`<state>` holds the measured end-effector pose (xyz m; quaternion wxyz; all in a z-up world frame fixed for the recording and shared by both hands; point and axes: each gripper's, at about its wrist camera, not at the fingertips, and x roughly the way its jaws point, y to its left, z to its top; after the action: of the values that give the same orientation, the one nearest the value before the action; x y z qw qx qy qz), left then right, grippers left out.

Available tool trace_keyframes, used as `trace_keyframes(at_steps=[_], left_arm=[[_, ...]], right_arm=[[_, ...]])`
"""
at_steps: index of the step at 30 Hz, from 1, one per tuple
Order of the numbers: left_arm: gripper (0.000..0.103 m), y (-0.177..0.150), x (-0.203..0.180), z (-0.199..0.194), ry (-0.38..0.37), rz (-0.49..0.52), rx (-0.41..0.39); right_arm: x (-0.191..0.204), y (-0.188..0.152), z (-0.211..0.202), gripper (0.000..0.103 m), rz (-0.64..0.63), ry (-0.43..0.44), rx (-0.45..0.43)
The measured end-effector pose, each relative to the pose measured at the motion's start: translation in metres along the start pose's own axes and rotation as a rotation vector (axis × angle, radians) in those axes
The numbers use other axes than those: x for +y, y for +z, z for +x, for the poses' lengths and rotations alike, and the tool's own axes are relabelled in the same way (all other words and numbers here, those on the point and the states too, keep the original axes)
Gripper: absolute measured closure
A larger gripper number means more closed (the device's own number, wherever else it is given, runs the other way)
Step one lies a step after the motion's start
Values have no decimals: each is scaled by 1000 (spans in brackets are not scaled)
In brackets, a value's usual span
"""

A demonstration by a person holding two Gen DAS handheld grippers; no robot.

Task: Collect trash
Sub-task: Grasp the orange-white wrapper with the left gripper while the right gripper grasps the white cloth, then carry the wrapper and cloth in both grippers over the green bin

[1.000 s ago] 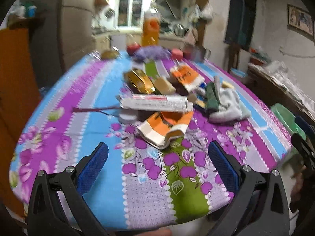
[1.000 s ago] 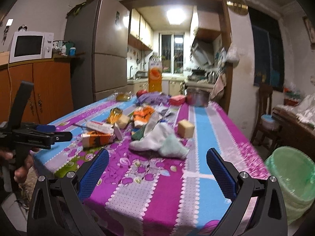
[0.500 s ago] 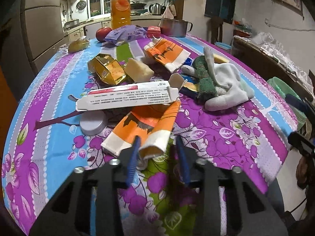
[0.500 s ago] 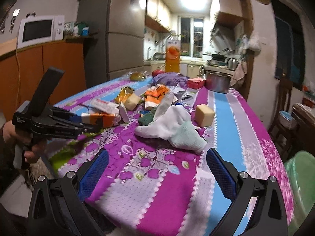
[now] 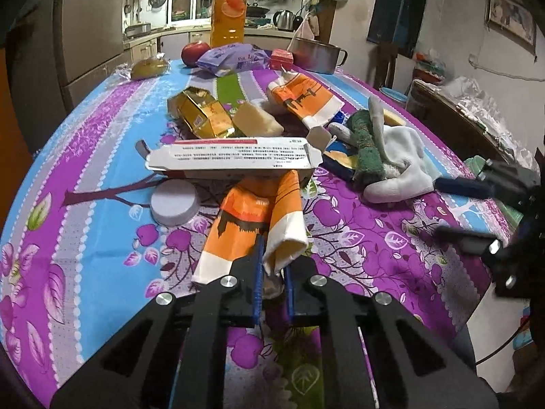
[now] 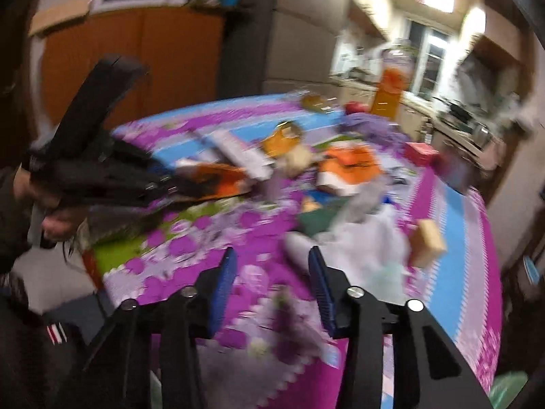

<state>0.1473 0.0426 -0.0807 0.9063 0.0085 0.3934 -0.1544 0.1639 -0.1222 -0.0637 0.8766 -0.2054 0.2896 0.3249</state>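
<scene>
Orange-and-white crumpled paper wrapper (image 5: pixel 259 225) lies at the near edge of the table, on the purple, blue and green floral tablecloth (image 5: pixel 85 211), and its near white corner is pinched between the blue pads of the left gripper (image 5: pixel 271 286), whose fingers are drawn in close on it. Just beyond the wrapper sits a long white cardboard box with a red stripe and small print (image 5: pixel 235 160), its near side overlapping the wrapper's far end. To the left of the wrapper rests a round pale lid (image 5: pixel 174 201), touching the box's underside edge. Farther back lie a crushed gold foil carton (image 5: pixel 201 116), a pale yellow sponge block (image 5: pixel 259 122) beside it, and a second orange-and-white wrapper (image 5: pixel 303 99). To the right is a heap of white cloth (image 5: pixel 398 167) with a green scouring pad (image 5: pixel 366 143) draped over it. At the far end stand a tall orange juice bottle (image 5: pixel 229 10), a red apple (image 5: pixel 194 52), a purple snack bag (image 5: pixel 235 59) and a steel pot (image 5: pixel 315 55).

The right gripper (image 6: pixel 272 283) hovers over the table's near right part with its blue-padded fingers spread apart and nothing between them (its own view is heavily motion-blurred). In that view the left gripper (image 6: pixel 163 180) shows at the left, clamped on the orange wrapper (image 6: pixel 218 179).
</scene>
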Motion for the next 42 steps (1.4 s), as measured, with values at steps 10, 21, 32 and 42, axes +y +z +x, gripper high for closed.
trace_keyframes(at_steps=[10,21,32,42], left_arm=[[94,2,3,2,-42,-11,-3],[94,4,-5,-2,-41,3,-21],[95,50,-25,-53,-77,35,-167],[95,121,-49,-96,-117,87,-281]], right_arm=[[-9,24,48,72,-115,-89,144],[-16,34,15,99,-29,-137,0],[-104,67,-83,99,378,-92,-249],[-129,104,-144,99,369,-154,-305]])
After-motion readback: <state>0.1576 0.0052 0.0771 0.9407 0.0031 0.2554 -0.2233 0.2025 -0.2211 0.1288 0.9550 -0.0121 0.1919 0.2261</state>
